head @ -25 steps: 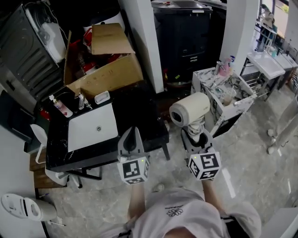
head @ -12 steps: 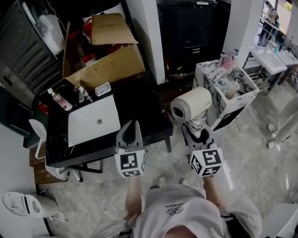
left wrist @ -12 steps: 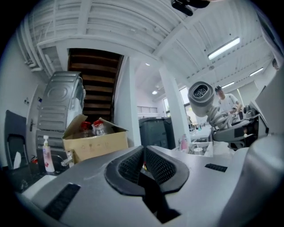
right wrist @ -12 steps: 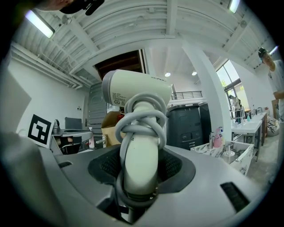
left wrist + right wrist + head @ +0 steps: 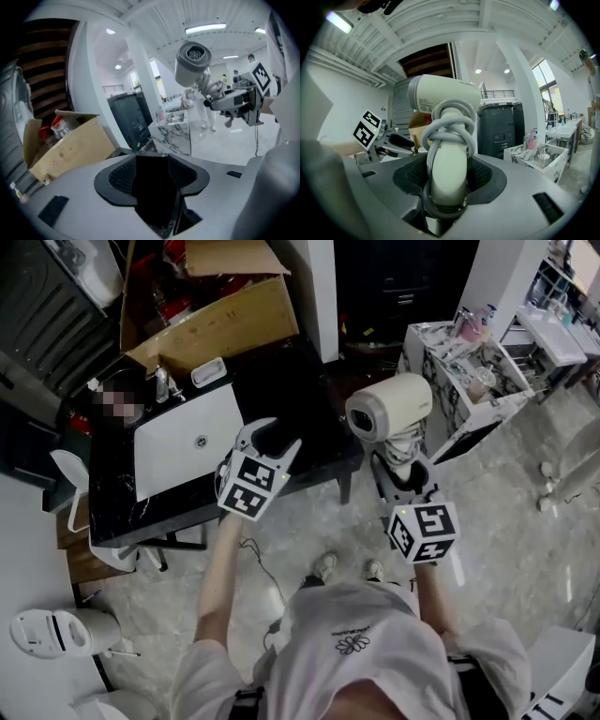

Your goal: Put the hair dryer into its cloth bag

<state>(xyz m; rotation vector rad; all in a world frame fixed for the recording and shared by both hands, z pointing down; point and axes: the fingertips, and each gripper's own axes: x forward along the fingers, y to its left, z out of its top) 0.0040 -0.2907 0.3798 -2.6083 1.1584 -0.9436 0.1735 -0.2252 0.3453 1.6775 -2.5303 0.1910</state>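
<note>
**Dryer clamped on the right, left jaws wide**

My right hand-held gripper is clamped on the hair dryer by its handle. In the right gripper view both pads press the cream handle, w/ the grey cord looped round it just above the jaws. The dryer stands upright, barrel on top, round end facing left toward my other hand. It hangs in the air over the floor, just off the right near corner of the black bench, touching neither.

My left hand-held gripper is over the bench's near edge, just right of the white basin, tilted down a bit. Its jaws have just been opening and now stand wide apart. Something black shows btwn the pads in the left gripper view; cloth or the bench's dark top, I can't tell. The pads don't press on it.

Far left sits an open cardboard box; far right, a marble-patterned stand.
</note>
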